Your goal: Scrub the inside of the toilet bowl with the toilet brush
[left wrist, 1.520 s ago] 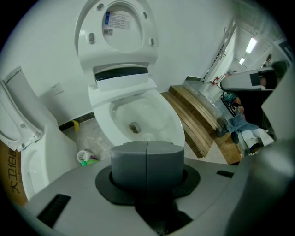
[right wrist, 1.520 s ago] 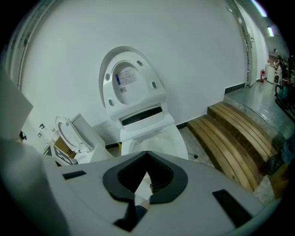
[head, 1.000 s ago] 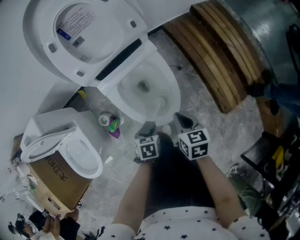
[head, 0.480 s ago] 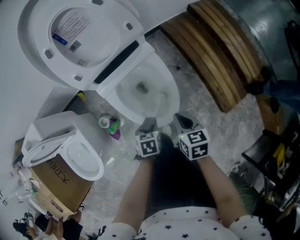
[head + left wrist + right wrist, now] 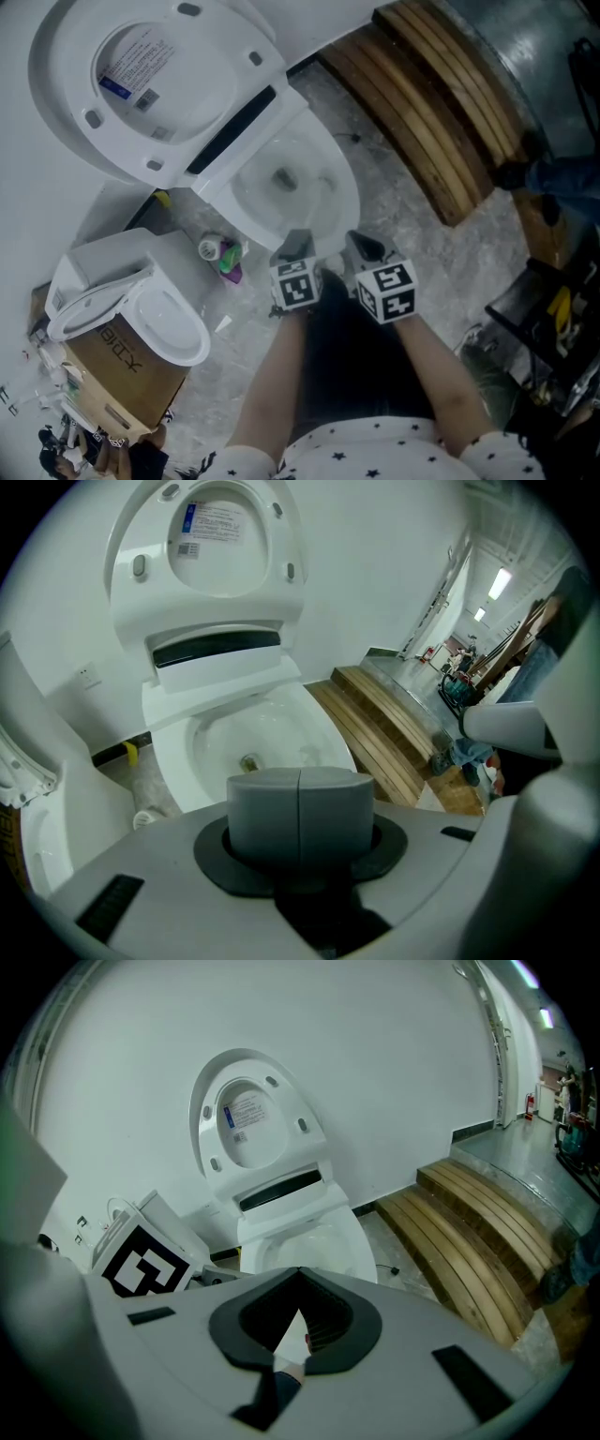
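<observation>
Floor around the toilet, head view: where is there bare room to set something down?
Widest bare floor lies between the toilet bowl and the wooden steps. Crowded at the view's left: bottles and a spare toilet on a cardboard box. Dark equipment fills the right edge.
</observation>
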`<action>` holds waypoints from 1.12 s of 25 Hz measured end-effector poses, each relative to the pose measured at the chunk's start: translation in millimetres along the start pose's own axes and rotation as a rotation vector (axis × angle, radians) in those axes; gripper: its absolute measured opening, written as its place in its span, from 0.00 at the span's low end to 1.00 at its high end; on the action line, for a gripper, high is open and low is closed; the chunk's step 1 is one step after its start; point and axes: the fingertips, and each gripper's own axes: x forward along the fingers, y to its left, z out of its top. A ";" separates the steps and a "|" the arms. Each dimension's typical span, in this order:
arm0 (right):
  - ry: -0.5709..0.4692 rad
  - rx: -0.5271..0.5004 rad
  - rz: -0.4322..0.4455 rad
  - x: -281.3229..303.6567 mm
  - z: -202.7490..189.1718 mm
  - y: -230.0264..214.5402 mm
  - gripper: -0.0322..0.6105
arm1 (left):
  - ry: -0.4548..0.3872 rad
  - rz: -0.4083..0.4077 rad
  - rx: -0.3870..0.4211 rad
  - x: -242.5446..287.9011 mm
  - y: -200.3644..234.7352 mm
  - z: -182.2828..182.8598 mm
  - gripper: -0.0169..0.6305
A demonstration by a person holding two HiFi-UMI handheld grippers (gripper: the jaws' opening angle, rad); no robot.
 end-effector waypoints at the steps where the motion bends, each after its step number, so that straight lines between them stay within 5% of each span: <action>1: 0.001 0.000 0.000 0.6 -0.1 -0.2 0.06 | -0.003 -0.001 0.002 1.1 0.4 2.5 0.26; 28: 0.024 0.035 -0.021 18.0 3.8 -7.1 0.06 | -0.025 0.020 -0.004 29.2 38.7 69.1 0.26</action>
